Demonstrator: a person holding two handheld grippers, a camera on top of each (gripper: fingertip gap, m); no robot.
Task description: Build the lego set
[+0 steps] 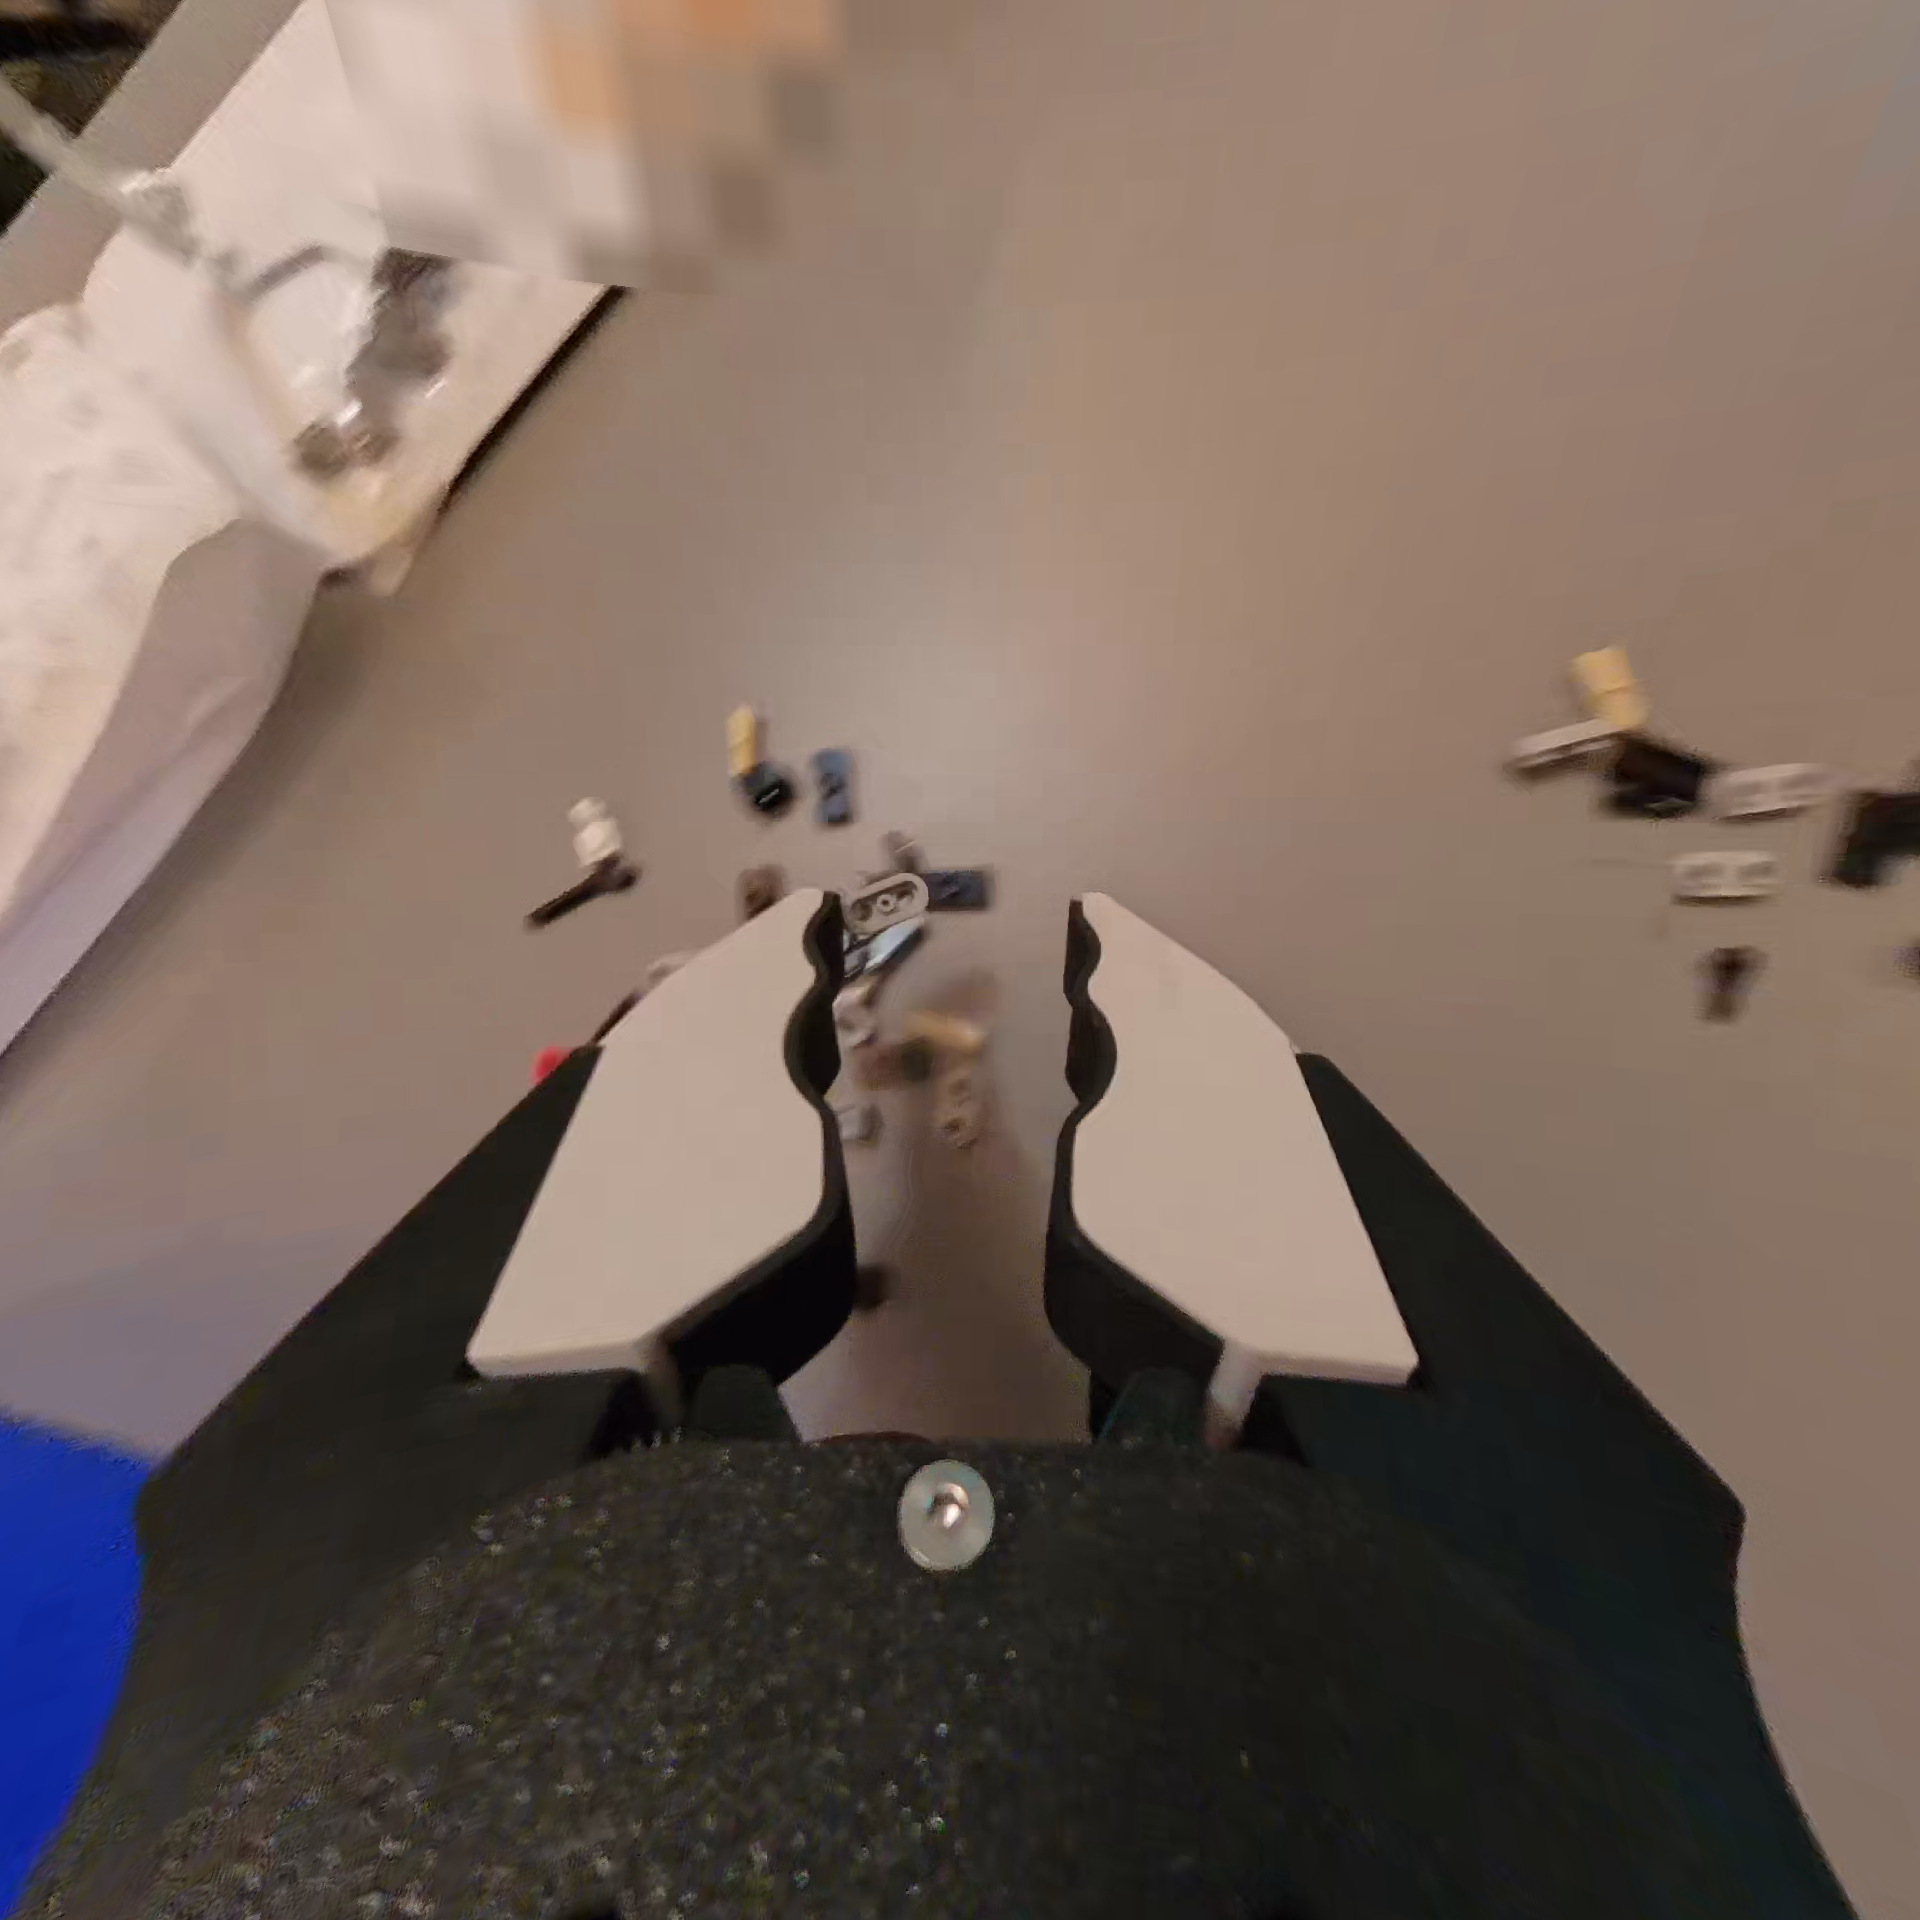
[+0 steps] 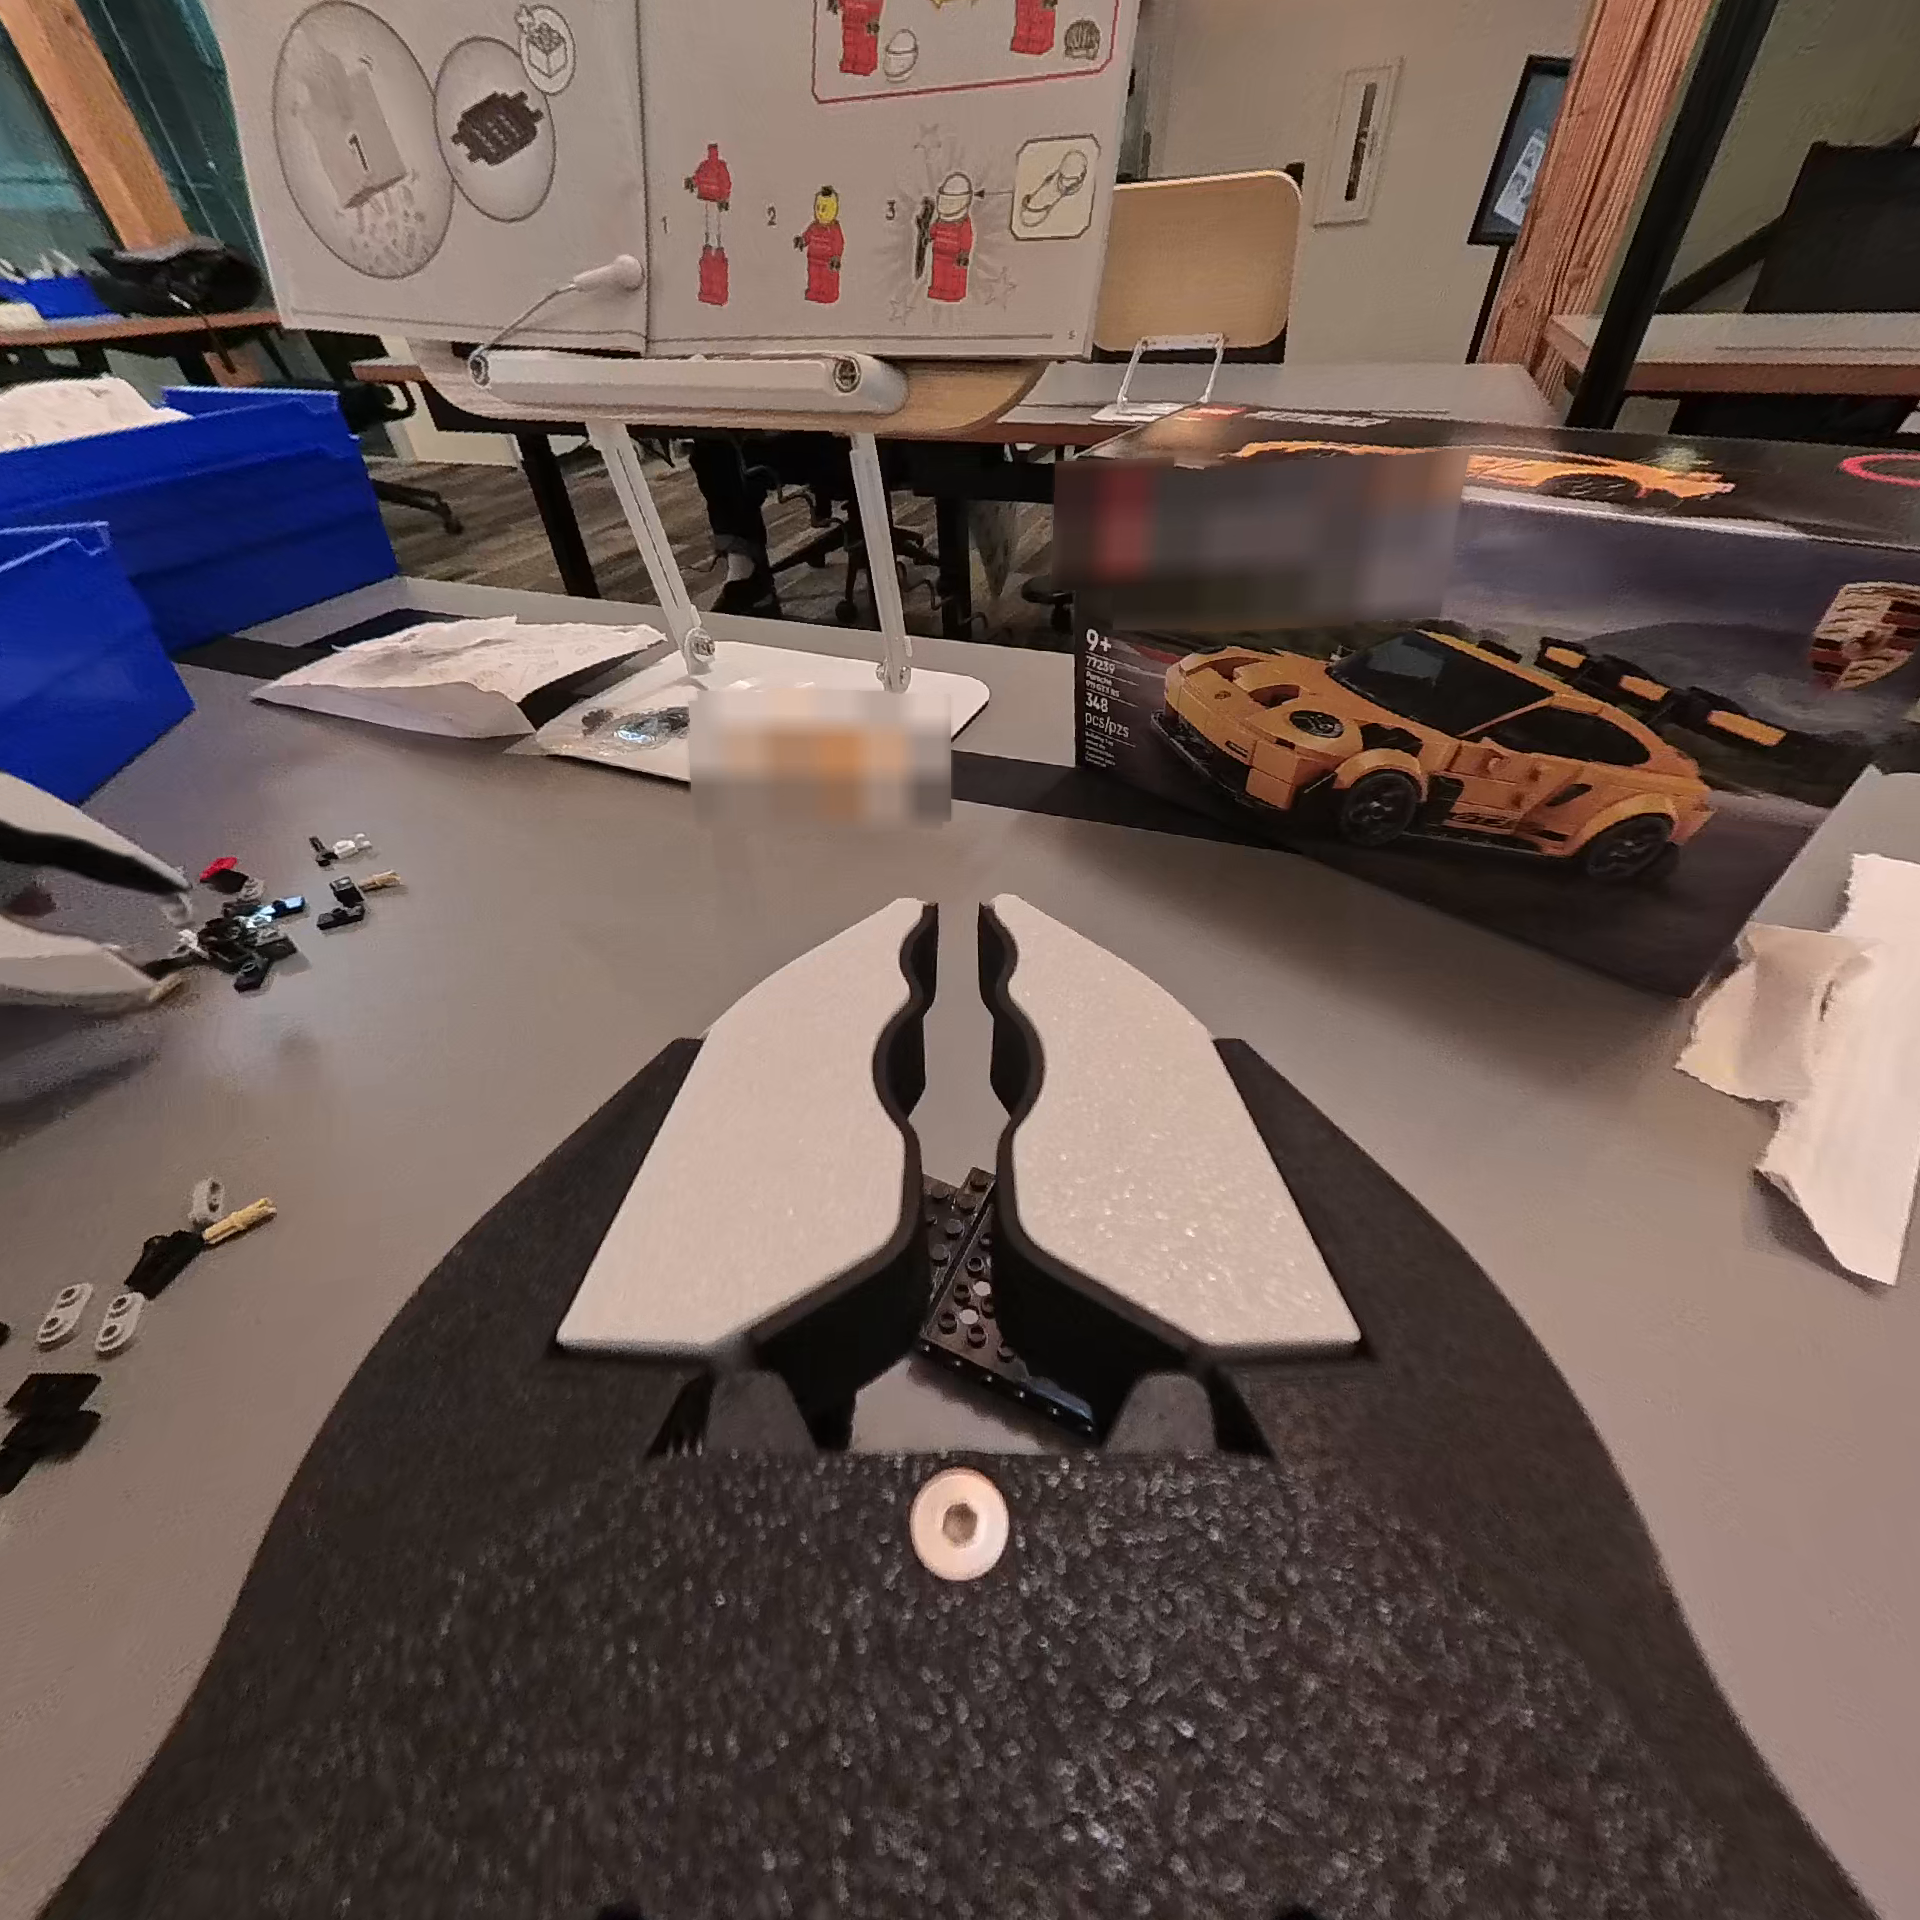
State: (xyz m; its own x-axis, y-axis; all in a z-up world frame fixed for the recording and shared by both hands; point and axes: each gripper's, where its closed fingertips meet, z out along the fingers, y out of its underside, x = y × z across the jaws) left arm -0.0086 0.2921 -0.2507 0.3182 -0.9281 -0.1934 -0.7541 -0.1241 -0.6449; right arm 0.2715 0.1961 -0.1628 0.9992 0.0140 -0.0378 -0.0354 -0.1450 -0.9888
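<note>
Left side: the left hand-held gripper (image 1: 945,914) hangs over a scatter of small loose pieces (image 1: 883,935) on the grey counter (image 1: 1247,520). The pieces lie directly under and just ahead of its left finger, so this arm is much the nearer to them. The jaws stand well apart and nothing sits between them; the view is motion-blurred, so contact with any piece cannot be told. A second cluster of pieces (image 1: 1662,790) lies well apart to its right.

Right side: the right hand-held gripper (image 2: 958,914) has its jaws drawn nearly together, a narrow gap at the tips. A black studded plate (image 2: 971,1278) is seen deep between the fingers, long axis roughly along them and slightly skewed; it looks pinched there, though it may only rest on the counter beneath. The set's box (image 2: 1455,727) stands ahead and to the right.
</note>
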